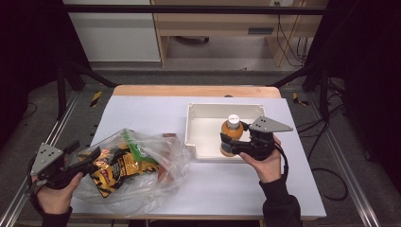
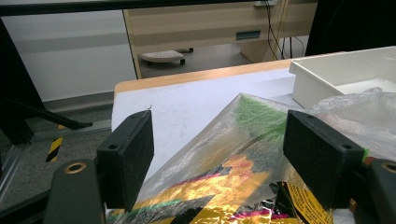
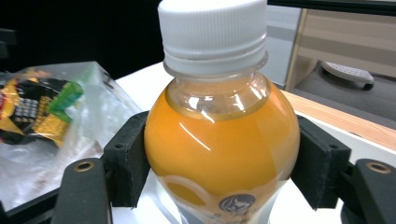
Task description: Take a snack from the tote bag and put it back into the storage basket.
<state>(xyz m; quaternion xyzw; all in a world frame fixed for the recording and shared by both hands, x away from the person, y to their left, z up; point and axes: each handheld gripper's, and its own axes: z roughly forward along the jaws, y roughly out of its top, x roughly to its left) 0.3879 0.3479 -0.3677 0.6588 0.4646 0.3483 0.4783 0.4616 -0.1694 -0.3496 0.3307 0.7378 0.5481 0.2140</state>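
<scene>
An orange juice bottle (image 1: 231, 134) with a white cap stands upright over the front right part of the white tray (image 1: 222, 107). My right gripper (image 1: 230, 143) is shut on it, and in the right gripper view both pads press the sides of the bottle (image 3: 222, 140). Whether the bottle rests on the tray floor I cannot tell. A clear plastic bag (image 1: 142, 163) of snack packs (image 1: 111, 172) lies at the front left. My left gripper (image 1: 92, 158) stands open at the bag's left edge. A corner of the bag (image 2: 252, 116) rises between its wide-apart jaws (image 2: 224, 161).
The tray (image 2: 327, 79) sits just right of the bag. Bare white tabletop (image 1: 142, 111) lies behind the bag and in front of the tray. A wooden strip (image 1: 194, 91) edges the far side, with dark frame posts and cables beyond.
</scene>
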